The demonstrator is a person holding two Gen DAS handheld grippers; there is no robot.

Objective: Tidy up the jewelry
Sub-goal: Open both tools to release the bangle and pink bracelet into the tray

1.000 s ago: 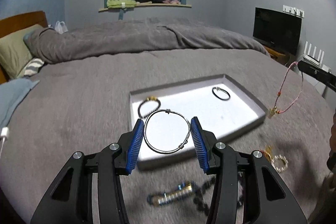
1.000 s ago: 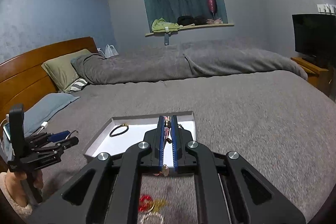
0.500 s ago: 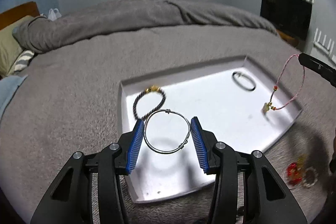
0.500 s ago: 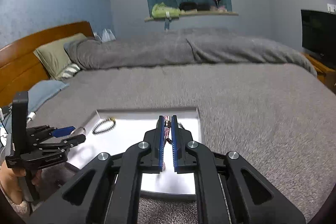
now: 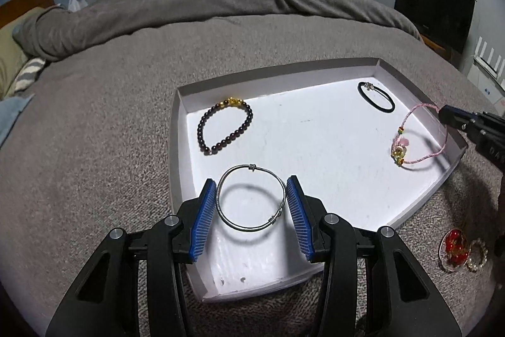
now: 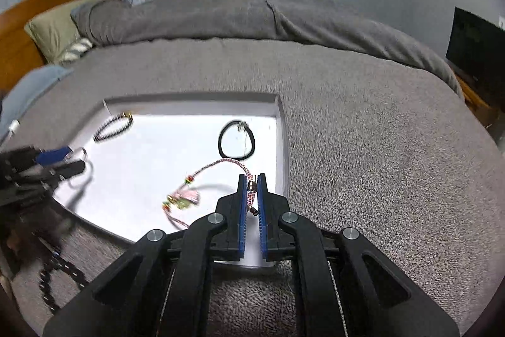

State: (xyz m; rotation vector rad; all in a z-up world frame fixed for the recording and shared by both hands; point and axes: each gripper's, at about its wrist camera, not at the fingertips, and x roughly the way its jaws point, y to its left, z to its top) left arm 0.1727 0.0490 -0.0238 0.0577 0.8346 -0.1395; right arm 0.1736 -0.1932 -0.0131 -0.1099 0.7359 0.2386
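The left gripper (image 5: 251,204) stands about half open, its blue ribbed pads pressed on either side of a thin silver wire bangle (image 5: 251,198), which it holds above the near left part of a shallow white rectangular tray (image 5: 440,191) lying on a grey bedspread (image 5: 104,122). The bangle throws a ring of shadow on the tray floor beneath. Farther back on the left of the tray lies one dark beaded bracelet with gold beads (image 5: 224,124); at the back right lies one black elastic band with a small charm (image 5: 376,97). At the right edge of the tray the right gripper (image 6: 251,195) is nearly closed, its pads pinching the clasp end of a pink braided cord bracelet with coloured beads (image 6: 202,171); the loop hangs from the pads and its charm end reaches the tray floor. That makes four pieces in or over the tray. Off the tray to the right, on the bedspread, lie one red beaded ring-shaped piece (image 5: 454,248) and one pale beaded one (image 5: 477,255), touching each other.
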